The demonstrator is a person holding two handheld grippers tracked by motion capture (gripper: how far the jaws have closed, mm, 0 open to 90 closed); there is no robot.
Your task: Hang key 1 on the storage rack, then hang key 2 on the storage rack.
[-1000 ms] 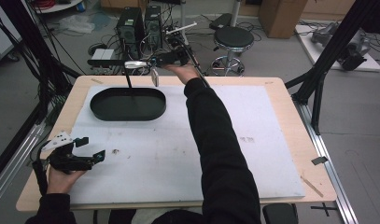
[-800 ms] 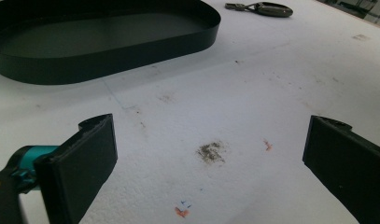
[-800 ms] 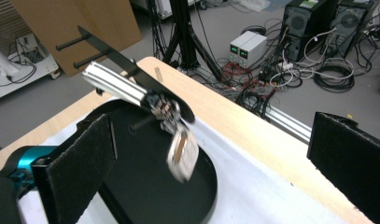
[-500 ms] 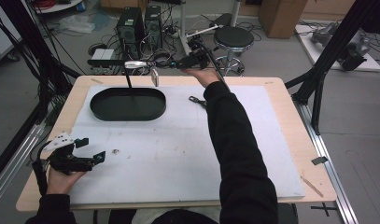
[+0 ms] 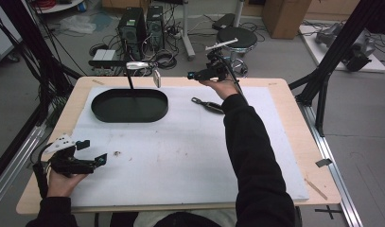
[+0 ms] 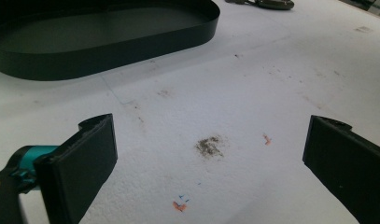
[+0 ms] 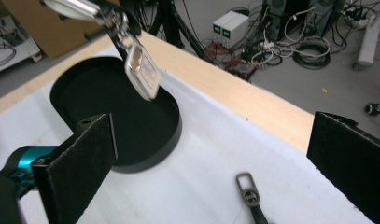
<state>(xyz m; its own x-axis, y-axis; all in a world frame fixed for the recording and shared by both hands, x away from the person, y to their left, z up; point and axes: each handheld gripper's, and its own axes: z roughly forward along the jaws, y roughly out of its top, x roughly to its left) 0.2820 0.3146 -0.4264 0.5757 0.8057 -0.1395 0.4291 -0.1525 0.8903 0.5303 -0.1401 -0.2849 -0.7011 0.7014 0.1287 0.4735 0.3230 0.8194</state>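
A black oval tray [image 5: 128, 107] lies at the back left of the white foam sheet. Behind it a thin stand holds a silver bar [image 5: 139, 65] from which a silver tag [image 5: 156, 78] hangs. My right gripper [image 5: 196, 74] is raised over the table's back edge, to the right of the tag, open and empty. In the right gripper view [image 7: 211, 135] the tag [image 7: 142, 70] dangles over the tray [image 7: 117, 121]. A dark metal clip [image 5: 207, 105] lies flat on the sheet under that hand. My left gripper [image 5: 93, 151] rests at the front left, open, nothing between its jaws [image 6: 211, 140].
A brown stain [image 6: 208, 145] marks the foam in front of the left gripper. The wooden table edge [image 5: 294, 123] rims the sheet. Computers, cables and a stool [image 5: 236, 38] stand on the floor behind. Black frame posts flank both sides.
My right gripper has drawn to the right, away from the stand and tag. The dark clip now lies uncovered on the sheet. The left gripper has stayed put.
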